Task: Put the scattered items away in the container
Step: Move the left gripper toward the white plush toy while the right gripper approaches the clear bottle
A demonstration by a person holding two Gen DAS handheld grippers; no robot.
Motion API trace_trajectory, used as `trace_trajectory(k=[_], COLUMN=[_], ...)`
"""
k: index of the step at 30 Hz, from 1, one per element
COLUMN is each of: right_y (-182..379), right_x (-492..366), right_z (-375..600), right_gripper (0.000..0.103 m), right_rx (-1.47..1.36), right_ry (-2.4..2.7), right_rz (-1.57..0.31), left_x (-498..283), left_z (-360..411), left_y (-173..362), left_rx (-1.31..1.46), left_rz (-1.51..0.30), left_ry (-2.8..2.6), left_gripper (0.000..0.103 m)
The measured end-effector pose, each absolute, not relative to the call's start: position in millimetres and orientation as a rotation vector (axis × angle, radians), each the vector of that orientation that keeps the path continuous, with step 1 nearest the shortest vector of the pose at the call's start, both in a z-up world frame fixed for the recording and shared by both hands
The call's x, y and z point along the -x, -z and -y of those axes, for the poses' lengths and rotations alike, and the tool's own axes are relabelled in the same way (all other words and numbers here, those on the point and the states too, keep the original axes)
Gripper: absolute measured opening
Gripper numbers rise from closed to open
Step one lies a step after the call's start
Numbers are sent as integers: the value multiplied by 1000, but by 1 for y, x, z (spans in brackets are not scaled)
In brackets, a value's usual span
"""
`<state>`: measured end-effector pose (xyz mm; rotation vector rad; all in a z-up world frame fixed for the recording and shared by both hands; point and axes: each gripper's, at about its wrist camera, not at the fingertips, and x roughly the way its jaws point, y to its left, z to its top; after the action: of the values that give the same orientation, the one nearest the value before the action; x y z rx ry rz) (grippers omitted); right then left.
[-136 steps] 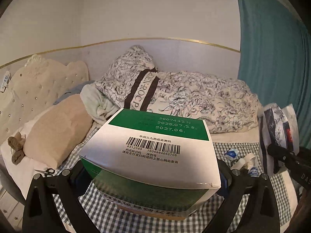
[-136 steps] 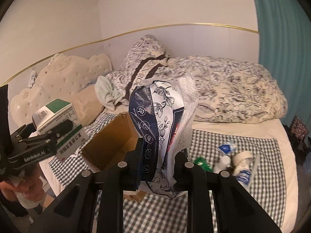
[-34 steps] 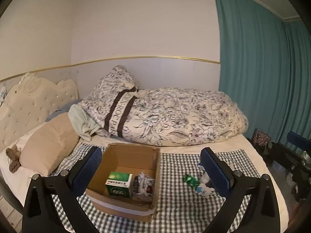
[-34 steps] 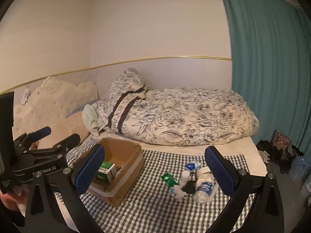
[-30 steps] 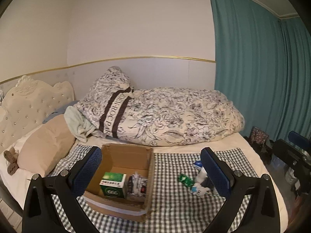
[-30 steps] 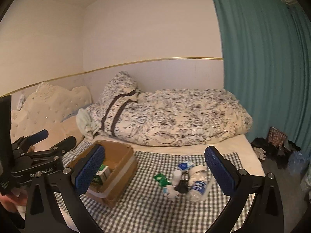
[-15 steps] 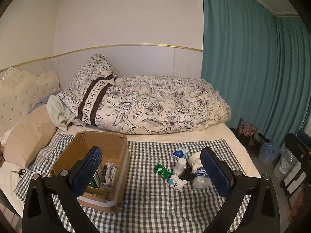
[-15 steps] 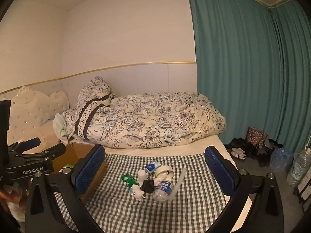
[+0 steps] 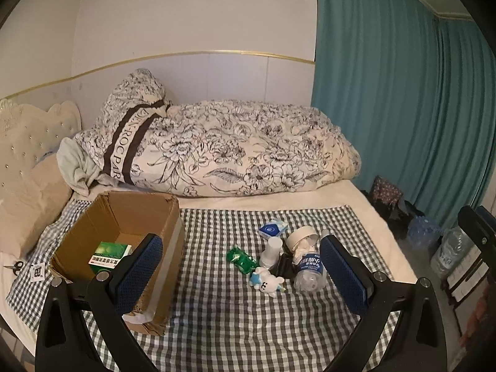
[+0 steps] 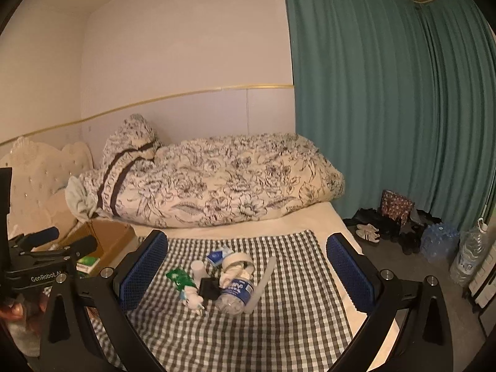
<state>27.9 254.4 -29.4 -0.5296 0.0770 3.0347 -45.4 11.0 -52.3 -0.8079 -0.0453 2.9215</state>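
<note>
My left gripper (image 9: 240, 269): jaws spread wide, holding nothing, low in the frame above the checked blanket (image 9: 217, 325).
My right gripper (image 10: 246, 271): jaws spread wide too, nothing between them; its blue pads (image 10: 144, 268) frame the pile of loose things.
Cardboard box (image 9: 93, 232): one, open-topped, centre left in the left view, partly behind my left gripper's left finger; in the right view it sits at the left edge.
Green box (image 9: 110, 254): one, lying inside the cardboard box.
Water bottle (image 9: 310, 269): one, on its side, lower centre right, just inside my left gripper's right finger.
Green packet (image 9: 241, 259): one, flat on the blanket, centred between the left gripper's fingers.
Small white toy (image 9: 266, 282): one, just below the packet.
White cup (image 9: 269, 248): one, upright, touching the pile.
Blue-and-white packet (image 9: 272, 229): one, at the far edge of the pile.
Tape roll (image 9: 302, 237): one, tilted, beside the bottle.
Floral duvet (image 9: 235, 148): one, bundled across the middle.
Teal curtain (image 9: 403, 93): right side.
</note>
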Motion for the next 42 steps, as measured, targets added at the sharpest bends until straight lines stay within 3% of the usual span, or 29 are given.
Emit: trace_trajectory(k=[30,42], right_y=[155,188], right_x=[84,103], right_z=[-246,-246], right_gripper=[103,103], right_rx=[991,953], right_ry=[-2963,-2935], right_rz=[-22,42], left_x=[129,155], left_z=[-33,-47], left_y=[169,214], left_rx=[1111,1200], left_rz=[-65,-66], left_ry=[-2841,-2769], left_gripper=[103,103])
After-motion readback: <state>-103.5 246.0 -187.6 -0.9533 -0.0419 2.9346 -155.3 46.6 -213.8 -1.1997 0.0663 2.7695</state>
